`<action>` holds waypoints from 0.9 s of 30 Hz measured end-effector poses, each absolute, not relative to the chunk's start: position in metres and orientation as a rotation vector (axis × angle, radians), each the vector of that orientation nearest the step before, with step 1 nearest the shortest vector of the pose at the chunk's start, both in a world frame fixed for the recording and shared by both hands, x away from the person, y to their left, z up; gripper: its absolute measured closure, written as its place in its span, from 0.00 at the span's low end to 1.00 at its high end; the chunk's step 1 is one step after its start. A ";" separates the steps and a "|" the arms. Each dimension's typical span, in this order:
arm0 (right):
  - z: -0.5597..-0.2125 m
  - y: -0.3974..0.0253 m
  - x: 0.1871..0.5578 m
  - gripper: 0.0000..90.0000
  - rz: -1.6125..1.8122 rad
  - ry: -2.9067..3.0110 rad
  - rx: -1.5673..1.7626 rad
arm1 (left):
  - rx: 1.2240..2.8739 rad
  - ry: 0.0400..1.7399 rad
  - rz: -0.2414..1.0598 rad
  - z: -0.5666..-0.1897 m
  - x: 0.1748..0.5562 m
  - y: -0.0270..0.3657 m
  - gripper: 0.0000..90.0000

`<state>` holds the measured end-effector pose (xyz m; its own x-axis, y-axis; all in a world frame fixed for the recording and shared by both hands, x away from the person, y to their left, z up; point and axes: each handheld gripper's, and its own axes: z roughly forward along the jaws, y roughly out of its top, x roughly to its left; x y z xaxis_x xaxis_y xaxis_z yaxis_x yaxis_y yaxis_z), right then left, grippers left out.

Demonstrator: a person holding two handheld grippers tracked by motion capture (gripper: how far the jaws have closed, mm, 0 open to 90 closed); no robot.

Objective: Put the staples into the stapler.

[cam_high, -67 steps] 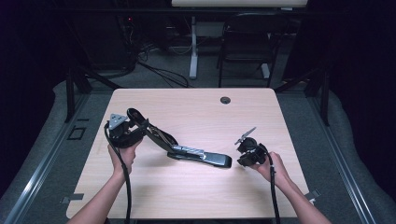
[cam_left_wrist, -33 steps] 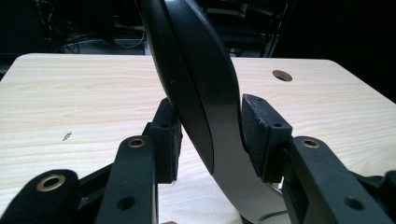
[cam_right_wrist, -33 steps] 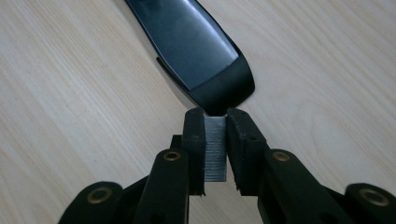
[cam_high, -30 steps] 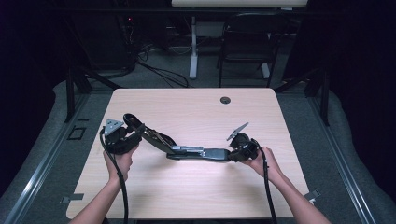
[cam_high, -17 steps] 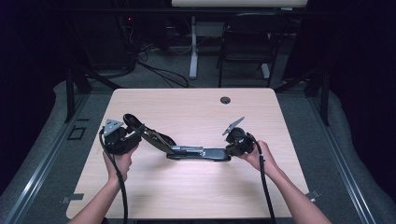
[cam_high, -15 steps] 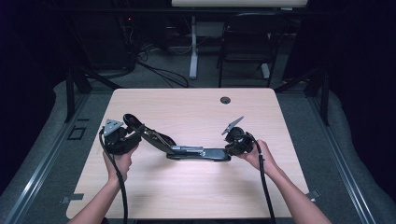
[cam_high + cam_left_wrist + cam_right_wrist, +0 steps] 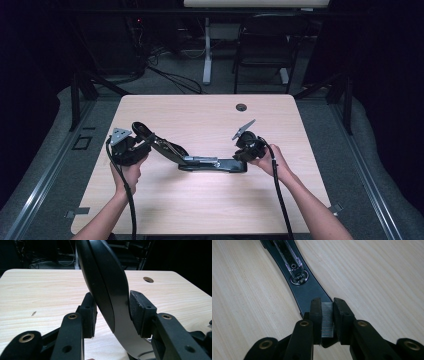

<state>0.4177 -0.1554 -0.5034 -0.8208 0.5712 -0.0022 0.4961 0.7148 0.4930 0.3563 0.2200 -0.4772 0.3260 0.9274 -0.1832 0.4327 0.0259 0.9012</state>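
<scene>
A black stapler lies opened out at the middle of the wooden table. Its curved top cover is swung up to the left, and my left gripper is shut on it. In the left gripper view the cover stands tilted between the pads of my left gripper. My right gripper is at the stapler's right end. There it is shut on a grey strip of staples, just above the tip of the flat black arm. A metal channel runs along that arm.
A round cable hole sits near the table's far edge. Beyond the table stand a dark chair and a white desk leg, with cables on the floor. A cable trails from each gripper toward the near edge.
My right gripper has moved left and inward from the right side of the table to the stapler's right end. My left gripper shifted slightly, still holding the cover.
</scene>
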 end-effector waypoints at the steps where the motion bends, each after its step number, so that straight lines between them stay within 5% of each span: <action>1: -0.503 -0.155 0.418 0.87 0.729 2.764 0.867 | 1.578 1.268 0.613 -0.477 0.356 0.220 0.66; 27: -0.492 -0.140 0.436 0.87 0.802 2.816 0.735 | 1.582 1.266 0.613 -0.477 0.356 0.220 0.66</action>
